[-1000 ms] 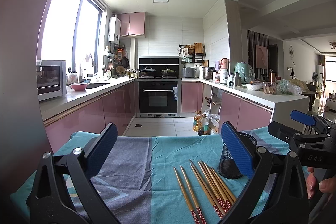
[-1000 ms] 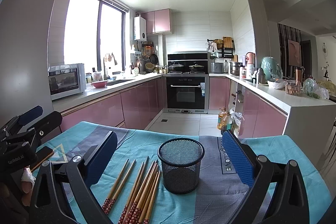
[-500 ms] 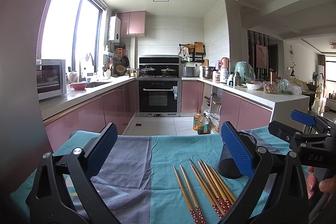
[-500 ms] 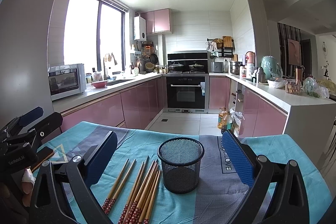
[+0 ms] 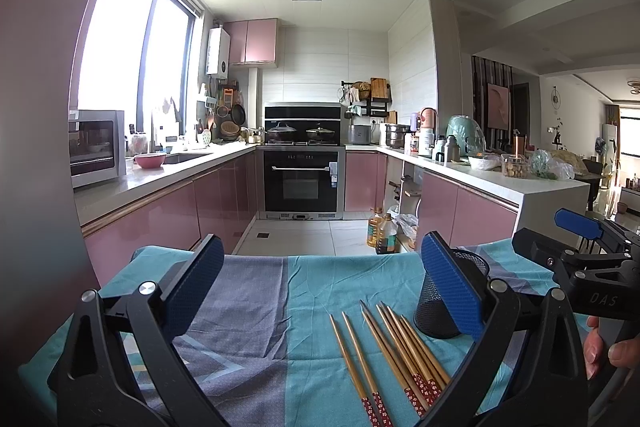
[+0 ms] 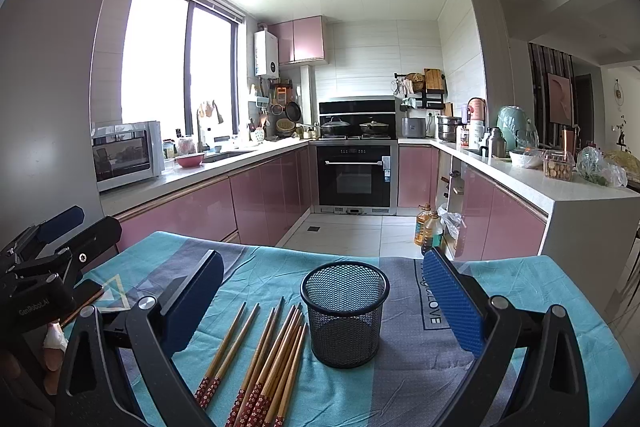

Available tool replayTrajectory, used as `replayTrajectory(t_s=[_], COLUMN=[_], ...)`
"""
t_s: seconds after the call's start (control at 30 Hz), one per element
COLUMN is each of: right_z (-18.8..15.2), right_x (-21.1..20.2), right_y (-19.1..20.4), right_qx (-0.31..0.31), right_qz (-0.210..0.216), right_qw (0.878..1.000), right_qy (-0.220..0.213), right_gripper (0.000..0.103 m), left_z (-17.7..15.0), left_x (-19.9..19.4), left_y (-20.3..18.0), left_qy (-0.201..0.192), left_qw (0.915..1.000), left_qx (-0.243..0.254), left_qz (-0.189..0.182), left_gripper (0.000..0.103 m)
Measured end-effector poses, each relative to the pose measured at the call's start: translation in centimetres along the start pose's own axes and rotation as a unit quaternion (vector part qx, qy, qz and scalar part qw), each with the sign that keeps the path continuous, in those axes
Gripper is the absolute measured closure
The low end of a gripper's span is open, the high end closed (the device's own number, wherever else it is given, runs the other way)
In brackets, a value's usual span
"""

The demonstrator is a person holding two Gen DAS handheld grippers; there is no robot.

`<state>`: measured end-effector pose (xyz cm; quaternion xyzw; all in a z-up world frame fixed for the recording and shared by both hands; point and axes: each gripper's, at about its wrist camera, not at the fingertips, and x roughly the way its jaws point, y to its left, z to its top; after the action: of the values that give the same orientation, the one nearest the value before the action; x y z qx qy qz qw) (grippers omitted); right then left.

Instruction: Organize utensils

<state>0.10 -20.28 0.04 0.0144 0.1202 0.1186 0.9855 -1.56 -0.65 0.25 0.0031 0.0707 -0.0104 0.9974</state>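
Teal tablecloth: chopsticks at 9 o'clock of mesh holder; light, stiff, roll-prone, pinch mid-shaft. Left gripper, right gripper agape, empty.

Oven, microwave, oil bottles, teal cloth w/ grey patches.

Black mesh cup, teal-grey cloth

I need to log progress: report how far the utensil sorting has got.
Done: nothing visible; the mesh cup looks empty. In hand: nothing; the left gripper and right gripper are both open and hold nothing. Left: all the chopsticks lie flat on the tablecloth beside the cup.
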Motion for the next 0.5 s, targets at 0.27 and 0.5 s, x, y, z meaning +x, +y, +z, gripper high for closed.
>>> replayTrajectory(t_s=[0.27, 0.5], right_z=[0.05, 0.07], right_x=[-0.04, 0.00], right_y=[-0.18, -0.34], right_qx=[0.002, 0.004], right_qz=[0.002, 0.001], right_qw=[1.000, 1.000], right_qy=[0.001, 0.002], right_gripper=[0.006, 0.006], left_z=[-0.17, 0.06], left_x=[0.14, 0.47], left_y=[-0.28, -0.33], left_qy=[0.006, 0.012], left_qw=[1.0000, 0.9999], left_qx=[-0.001, -0.001], left_qz=[-0.001, -0.002], left_gripper=[0.006, 0.006])
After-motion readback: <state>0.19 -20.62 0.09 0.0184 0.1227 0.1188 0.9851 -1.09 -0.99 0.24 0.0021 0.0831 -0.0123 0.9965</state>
